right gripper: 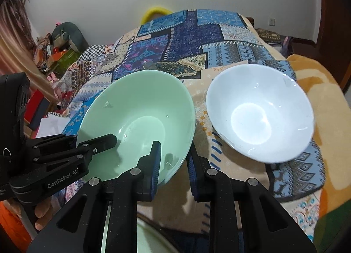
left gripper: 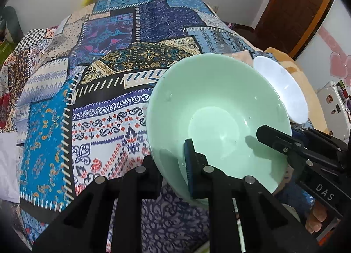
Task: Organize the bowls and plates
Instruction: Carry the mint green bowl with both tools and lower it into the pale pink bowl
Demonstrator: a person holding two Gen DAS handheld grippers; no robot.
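- Left hand-held gripper point(left gripper: 171, 165): its fingers straddle the near rim of the green bowl point(left gripper: 217, 117), one pad inside the wall and one outside. Whether the pads press the rim cannot be told.
- Right hand-held gripper point(right gripper: 174, 163): it straddles the same bowl's rim from the opposite side, one pad inside and one outside, with a visible gap beside the outer pad; it appears not yet clamped.
- Green bowl: upright and empty, on the patchwork bedspread point(left gripper: 105, 82).
- White bowl point(right gripper: 260, 112): just beside the green bowl, to its right, separate, empty, slightly tilted on the bedding.
- Progress, as a judgement: early. The two bowls are not stacked; nesting one in the other is left.
- A pale rim shows at the bottom edge of the right wrist view; its identity cannot be told.
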